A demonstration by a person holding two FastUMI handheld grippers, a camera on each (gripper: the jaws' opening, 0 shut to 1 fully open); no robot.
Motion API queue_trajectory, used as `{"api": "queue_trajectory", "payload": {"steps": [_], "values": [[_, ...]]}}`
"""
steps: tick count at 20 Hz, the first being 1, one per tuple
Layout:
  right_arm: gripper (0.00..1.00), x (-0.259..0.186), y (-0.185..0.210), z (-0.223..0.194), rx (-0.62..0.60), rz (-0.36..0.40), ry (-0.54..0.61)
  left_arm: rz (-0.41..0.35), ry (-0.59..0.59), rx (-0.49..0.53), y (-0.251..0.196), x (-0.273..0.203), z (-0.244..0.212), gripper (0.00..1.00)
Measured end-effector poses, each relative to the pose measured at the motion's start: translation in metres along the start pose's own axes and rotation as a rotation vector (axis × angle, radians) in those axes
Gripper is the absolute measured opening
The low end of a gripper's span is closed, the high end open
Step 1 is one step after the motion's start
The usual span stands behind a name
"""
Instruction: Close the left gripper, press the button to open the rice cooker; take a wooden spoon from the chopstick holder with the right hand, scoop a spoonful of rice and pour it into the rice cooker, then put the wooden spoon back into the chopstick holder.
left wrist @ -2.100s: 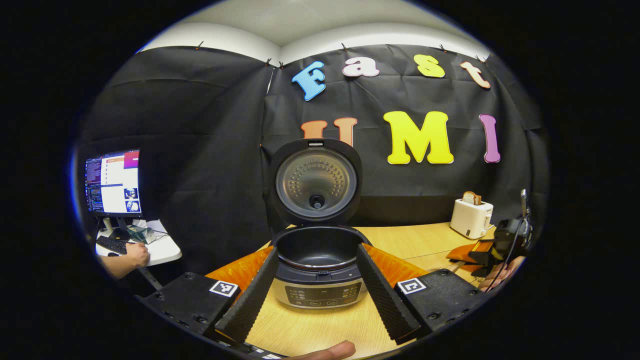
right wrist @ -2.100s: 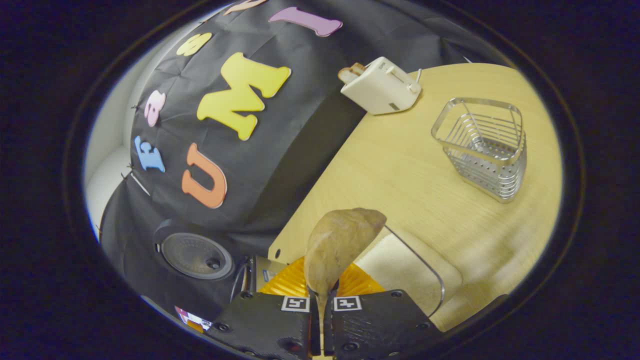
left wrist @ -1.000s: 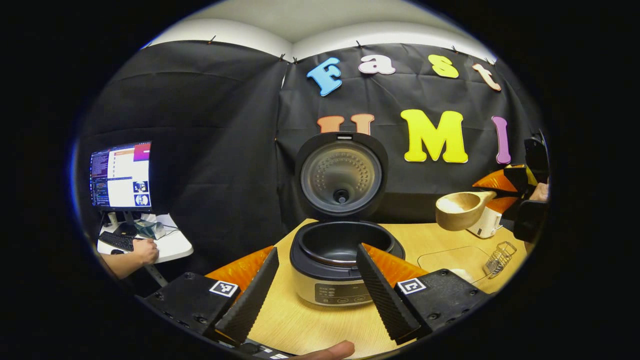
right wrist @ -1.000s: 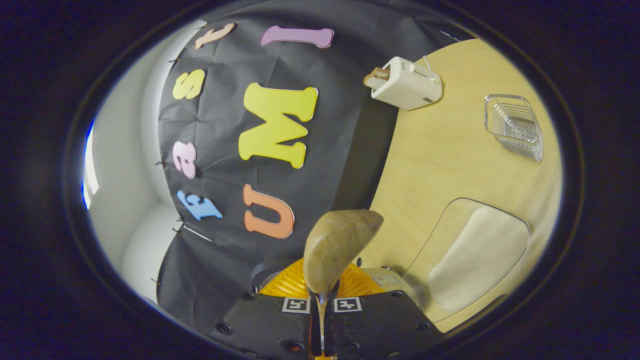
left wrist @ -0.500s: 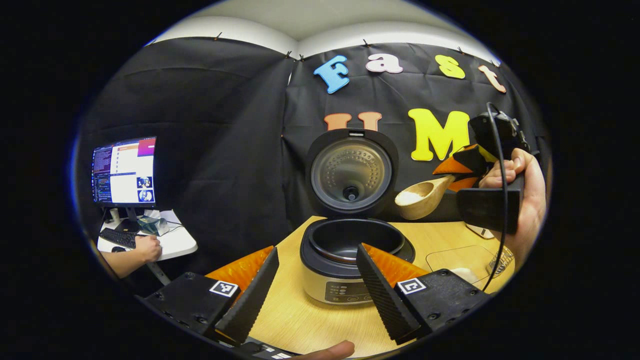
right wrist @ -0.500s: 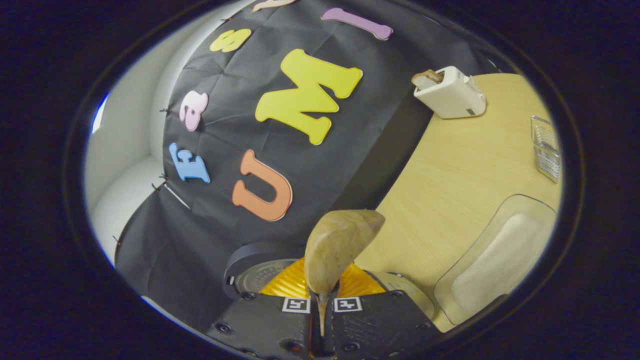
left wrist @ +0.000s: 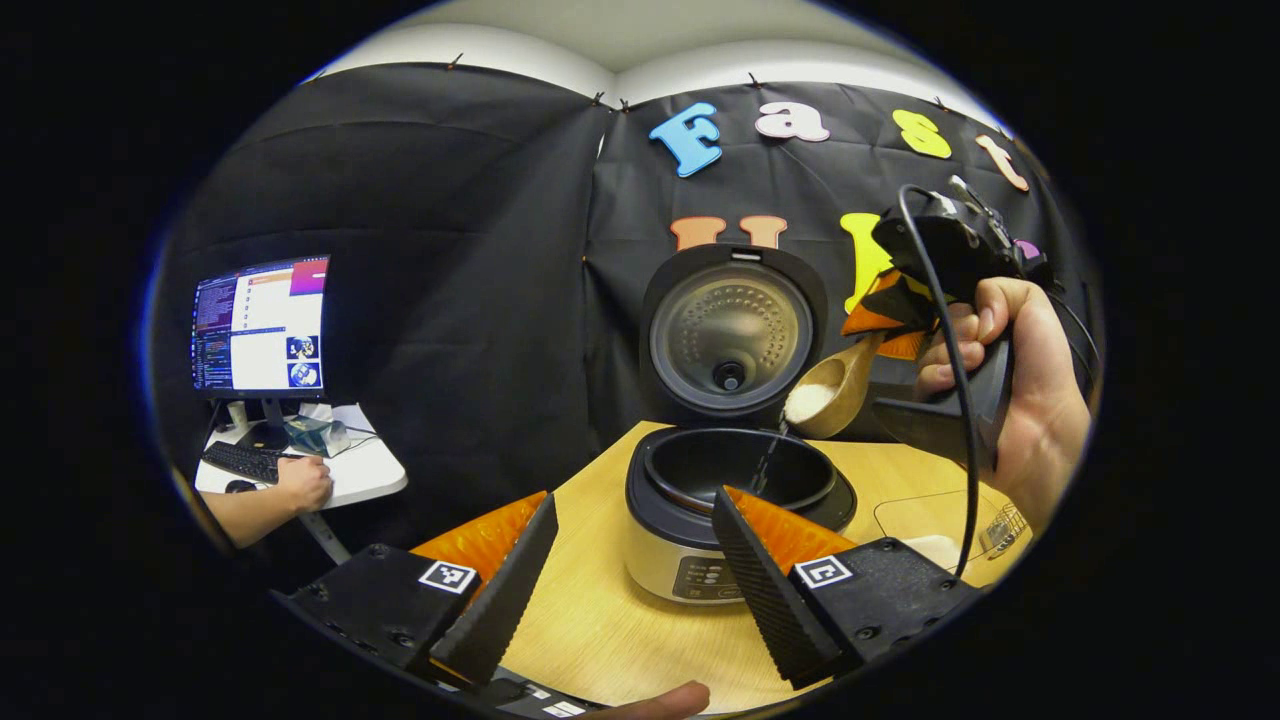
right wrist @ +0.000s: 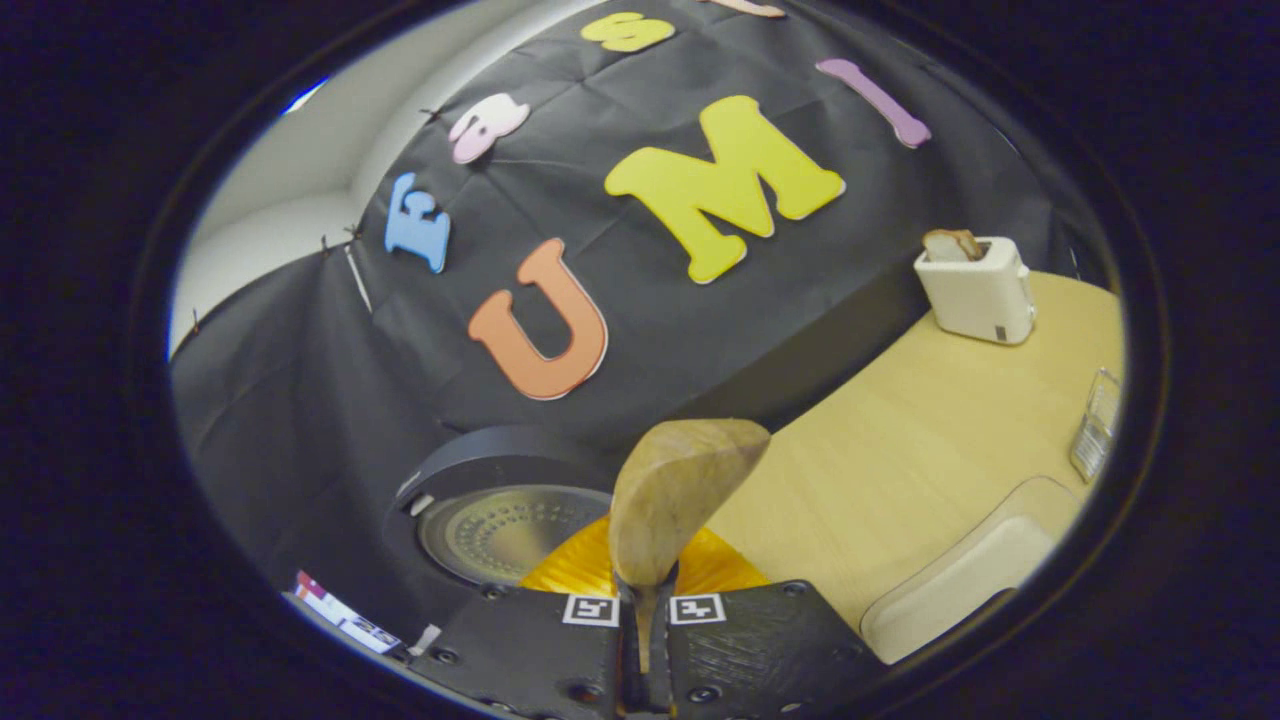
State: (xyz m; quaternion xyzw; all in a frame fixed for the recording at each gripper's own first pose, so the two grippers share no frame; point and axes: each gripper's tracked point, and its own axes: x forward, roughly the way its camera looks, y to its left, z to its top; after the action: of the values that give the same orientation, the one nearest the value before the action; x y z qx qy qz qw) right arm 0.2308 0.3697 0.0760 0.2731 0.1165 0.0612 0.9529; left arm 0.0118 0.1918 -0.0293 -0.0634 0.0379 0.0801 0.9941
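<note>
The right gripper (right wrist: 645, 640) is clamped on the thin handle of the spoon (left wrist: 830, 392), whose rice-filled bowl tilts over the open cooker (left wrist: 738, 480), lid up. The left gripper (left wrist: 640, 560) hangs spread and empty in front of the cooker. The spoon looks light and stiff, but loose grains spill easily; the narrow handle is the place to hold. The holder (right wrist: 1095, 425) waits at the table's (right wrist: 900, 470) far side.
</note>
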Motion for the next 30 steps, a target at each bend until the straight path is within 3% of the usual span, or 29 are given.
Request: {"api": "queue_trajectory", "payload": {"steps": [10,17,21,25,30], "values": [[0.04,0.006,0.037,-0.022,-0.491,0.037,0.002,0.068,0.031,-0.018,0.034,0.005,-0.012,1.00],[0.04,0.013,0.034,-0.049,-0.754,0.074,0.051,0.080,0.042,0.016,0.030,0.007,-0.015,0.95],[0.04,0.006,0.035,-0.052,-0.924,0.105,0.019,0.081,0.045,0.033,0.025,0.008,-0.014,0.95],[0.02,-0.007,0.035,-0.044,-0.978,0.116,-0.023,0.079,0.039,0.053,0.016,0.007,-0.011,0.95],[0.04,-0.027,0.022,-0.019,-0.919,0.138,-0.013,0.028,0.016,0.055,-0.007,-0.003,-0.001,0.95]]}}
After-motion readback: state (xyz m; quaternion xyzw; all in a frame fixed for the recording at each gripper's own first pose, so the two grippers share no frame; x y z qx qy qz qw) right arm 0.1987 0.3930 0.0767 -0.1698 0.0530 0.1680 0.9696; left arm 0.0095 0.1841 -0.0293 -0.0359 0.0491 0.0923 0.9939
